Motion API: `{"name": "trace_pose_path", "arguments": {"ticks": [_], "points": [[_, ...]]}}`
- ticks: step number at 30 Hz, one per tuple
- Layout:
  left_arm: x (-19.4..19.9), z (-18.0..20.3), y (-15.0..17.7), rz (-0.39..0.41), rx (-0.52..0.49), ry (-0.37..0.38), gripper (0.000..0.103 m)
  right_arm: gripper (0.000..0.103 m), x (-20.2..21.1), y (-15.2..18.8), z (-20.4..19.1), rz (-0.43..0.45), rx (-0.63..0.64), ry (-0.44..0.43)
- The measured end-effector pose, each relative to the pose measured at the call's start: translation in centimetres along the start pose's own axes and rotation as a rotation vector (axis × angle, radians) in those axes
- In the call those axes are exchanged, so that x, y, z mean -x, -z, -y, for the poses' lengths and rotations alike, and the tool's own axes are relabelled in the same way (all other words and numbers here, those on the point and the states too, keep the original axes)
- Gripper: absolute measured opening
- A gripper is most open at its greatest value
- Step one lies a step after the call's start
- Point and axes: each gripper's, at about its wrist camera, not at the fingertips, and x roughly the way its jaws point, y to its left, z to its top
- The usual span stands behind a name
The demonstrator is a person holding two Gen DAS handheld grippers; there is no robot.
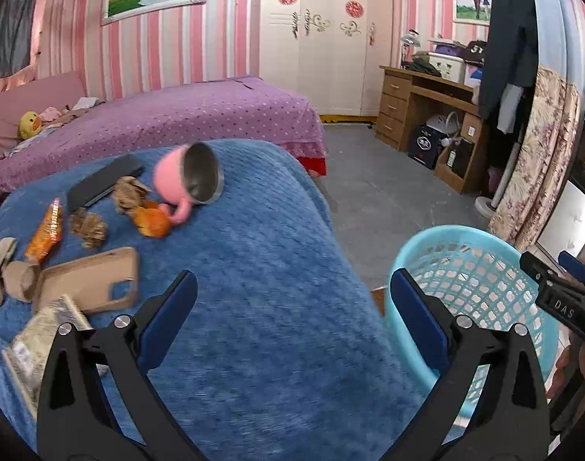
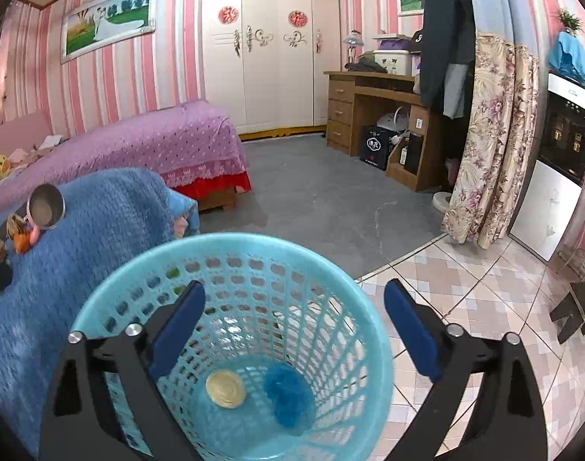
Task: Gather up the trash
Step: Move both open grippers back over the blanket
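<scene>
Trash (image 1: 89, 226), crumpled brown and orange, litters the blue blanket (image 1: 254, 269); both grippers' jaws gape wide, empty.

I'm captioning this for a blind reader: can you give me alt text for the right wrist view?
The open right gripper hangs empty over a light blue mesh basket holding a round tan disc and a blue clump. Left, a blue blanket carries a tipped pink mug.

Black angular gripper frames, silver round screws, blue padded fingers (image 1: 166, 320), white "DAS" lettering on the right gripper (image 1: 572, 269)
</scene>
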Motion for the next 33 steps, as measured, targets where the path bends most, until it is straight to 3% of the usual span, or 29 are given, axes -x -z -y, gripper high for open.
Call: {"name": "trace_pose_path", "arguments": {"ticks": [6,20,27,33], "points": [[2.3,-4.6,-0.5,0.018,0.027,-0.048,0.097,0.095,1.5,-0.5,-4.4,0.032,0.027,-0.034],[6.9,-22.0,1.7,0.012,0.127,-0.313,0.097,0.095,2.7,0.5,-18.3,0.002,0.125,-0.197],[7.6,-30.7,4.6,-0.023,0.218,-0.384,0.097,0.095,4.2,3.0,-25.8,-0.033,0.256,-0.295],[7.7,-34.1,6.1,-0.053,0.227,-0.406,0.097,0.095,5.5,5.2,-31.1,-0.077,0.334,-0.411]]}}
